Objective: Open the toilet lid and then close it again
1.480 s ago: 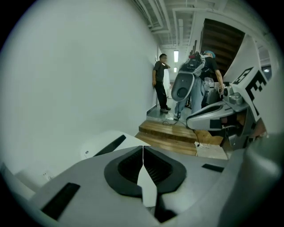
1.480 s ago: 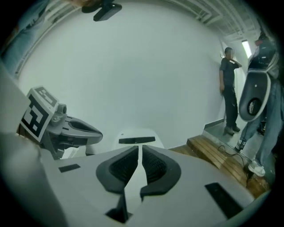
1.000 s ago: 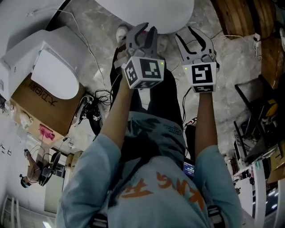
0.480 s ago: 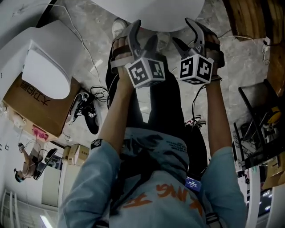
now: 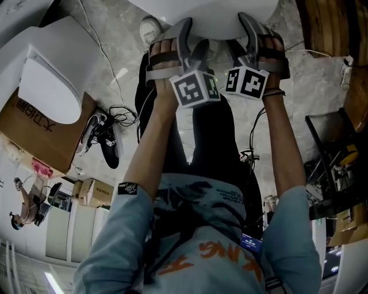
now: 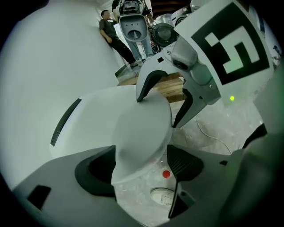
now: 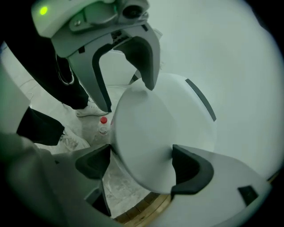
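The white toilet lid (image 5: pixel 201 14) fills the top of the head view. Both grippers reach to its front rim, side by side, marker cubes toward me. My left gripper (image 5: pixel 192 37) stands open, its jaws having just opened wide. In the left gripper view the lid (image 6: pixel 142 128) has its rim between the dark pads (image 6: pixel 95 170), which do not press on it. My right gripper (image 5: pixel 241 39) is open too, jaws just widened. In the right gripper view the lid (image 7: pixel 155 133) sits between that gripper's jaws (image 7: pixel 142 166), unclamped. Each gripper shows in the other's view.
A second white toilet (image 5: pixel 49 86) stands on a cardboard box (image 5: pixel 34 135) at the left. Cables (image 5: pixel 109 123) lie on the marble floor beside my legs. A red-capped bottle (image 7: pixel 103 124) stands near the toilet base. Wooden boards (image 5: pixel 328 28) and a black rack (image 5: pixel 339 166) are at the right.
Both grippers have moved up the picture to the lid's front rim and rolled. Their jaws have spread wider, the left from nearly shut.
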